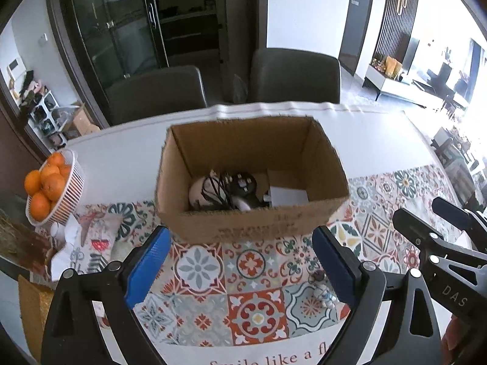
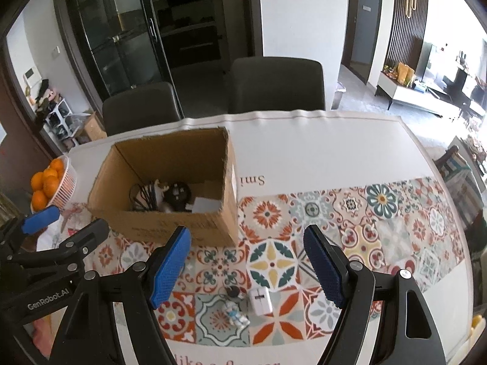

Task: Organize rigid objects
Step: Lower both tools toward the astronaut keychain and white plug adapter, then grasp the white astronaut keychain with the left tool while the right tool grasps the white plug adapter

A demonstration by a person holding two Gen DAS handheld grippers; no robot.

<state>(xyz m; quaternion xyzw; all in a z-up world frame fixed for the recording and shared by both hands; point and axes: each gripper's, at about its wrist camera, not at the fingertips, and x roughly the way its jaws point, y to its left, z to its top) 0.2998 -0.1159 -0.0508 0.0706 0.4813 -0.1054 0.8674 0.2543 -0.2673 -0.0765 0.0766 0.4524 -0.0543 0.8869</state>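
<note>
An open cardboard box [image 1: 252, 222] [image 2: 170, 228] stands on the patterned tablecloth. Inside lie a black plug with cables [image 1: 240, 184] [image 2: 178, 193], a pale round object [image 1: 199, 194] and a white box [image 1: 287, 197]. A small astronaut figurine keychain [image 2: 236, 314] [image 1: 324, 293] and a white adapter [image 2: 260, 301] lie on the cloth in front of the box. My left gripper [image 1: 240, 269] is open and empty, just short of the box. My right gripper [image 2: 248, 269] is open and empty above the figurine and adapter.
A white basket of oranges [image 1: 51, 188] [image 2: 50, 185] sits at the table's left edge, with crumpled cloth and packets [image 1: 88, 243] beside it. Two dark chairs [image 1: 295, 76] stand behind the table. The right gripper's body shows in the left wrist view [image 1: 441, 243].
</note>
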